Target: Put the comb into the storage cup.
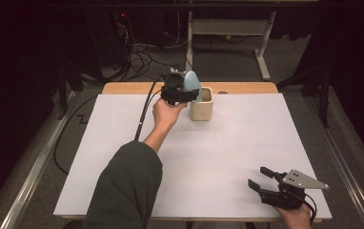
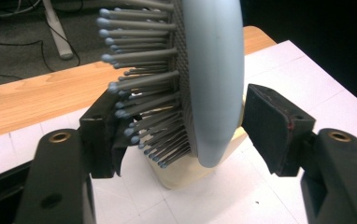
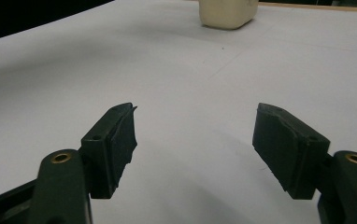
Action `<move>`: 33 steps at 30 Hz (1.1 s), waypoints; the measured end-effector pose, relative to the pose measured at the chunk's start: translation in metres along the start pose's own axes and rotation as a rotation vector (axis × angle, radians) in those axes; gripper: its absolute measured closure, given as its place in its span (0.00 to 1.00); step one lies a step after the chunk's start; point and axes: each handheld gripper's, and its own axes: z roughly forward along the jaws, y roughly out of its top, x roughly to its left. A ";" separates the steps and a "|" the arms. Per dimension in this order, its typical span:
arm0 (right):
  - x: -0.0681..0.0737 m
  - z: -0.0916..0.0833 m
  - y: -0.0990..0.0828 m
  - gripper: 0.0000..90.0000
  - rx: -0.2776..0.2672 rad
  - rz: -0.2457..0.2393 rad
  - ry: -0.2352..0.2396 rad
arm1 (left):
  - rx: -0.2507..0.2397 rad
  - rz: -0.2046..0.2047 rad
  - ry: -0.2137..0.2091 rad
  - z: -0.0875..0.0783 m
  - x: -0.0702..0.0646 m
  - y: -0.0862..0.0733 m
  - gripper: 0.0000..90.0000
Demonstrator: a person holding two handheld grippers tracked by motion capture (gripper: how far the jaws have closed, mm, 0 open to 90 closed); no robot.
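One hairbrush (image 1: 192, 82) in cream cup (image 1: 202, 110)

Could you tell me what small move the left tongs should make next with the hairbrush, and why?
Probably draw the left tongs straight back. Their pads stand apart from the hairbrush, with a gap on its smooth side, and the brush stands with its handle end down in the cup, so it looks delivered.

Your left arm wears a dark green sleeve (image 1: 127, 191); both black two-jaw grippers carry brass-ringed screw holes, the right gripper (image 1: 262, 177) a grey three-cornered plate (image 1: 305, 180).
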 end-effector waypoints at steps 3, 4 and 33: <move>0.000 0.000 0.000 0.34 0.002 0.000 -0.002 | -0.007 -0.003 -0.002 -0.004 0.002 0.000 0.38; 0.000 0.000 0.000 0.34 0.001 -0.001 -0.002 | -0.008 -0.002 -0.001 -0.005 0.003 0.000 0.38; 0.000 0.001 0.000 0.34 0.003 0.004 -0.003 | -0.049 0.097 0.022 -0.045 0.014 -0.009 0.40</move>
